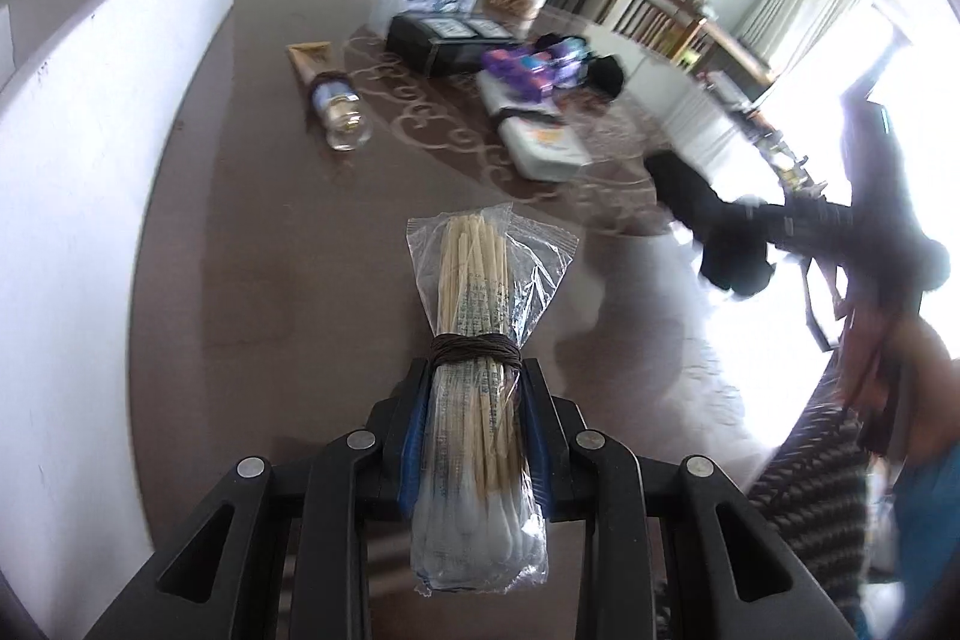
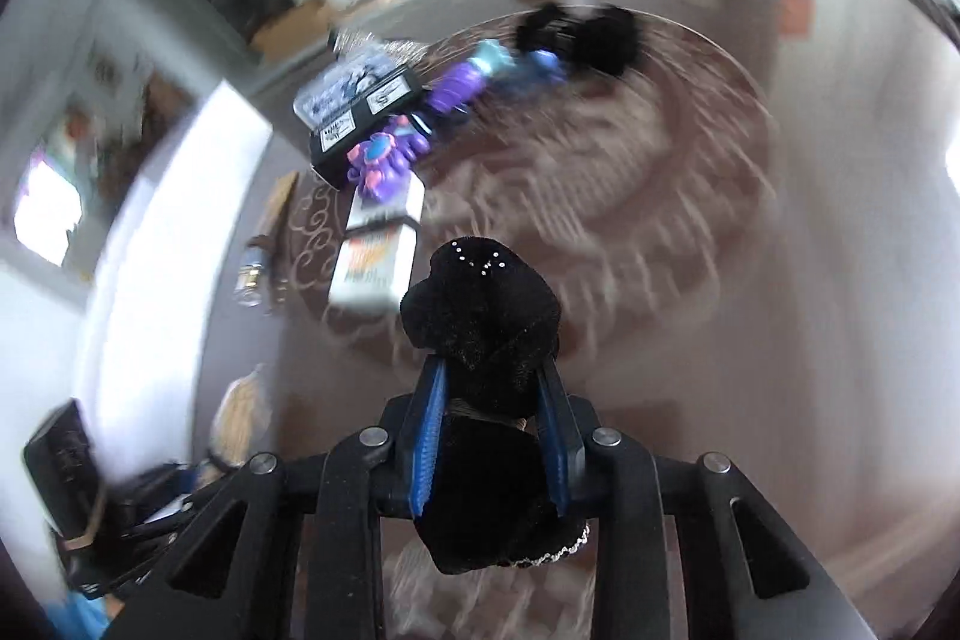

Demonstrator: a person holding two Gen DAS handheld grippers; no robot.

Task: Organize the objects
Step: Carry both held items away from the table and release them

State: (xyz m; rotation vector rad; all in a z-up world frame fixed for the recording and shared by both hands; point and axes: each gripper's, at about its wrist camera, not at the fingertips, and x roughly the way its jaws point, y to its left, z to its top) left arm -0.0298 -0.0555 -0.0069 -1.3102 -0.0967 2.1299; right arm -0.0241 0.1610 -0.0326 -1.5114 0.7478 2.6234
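Your brown patterned table (image 1: 288,232) carries the clutter far ahead. Your left hand-held gripper (image 1: 474,400) pinches a clear plastic bag of wooden cotton swabs (image 1: 480,316) tied with brown thread, above the table. Your right hand-held gripper (image 2: 489,400) pinches a black velvet scrunchie (image 2: 480,304). The slippery bag may slide out, and the two grippers may collide.
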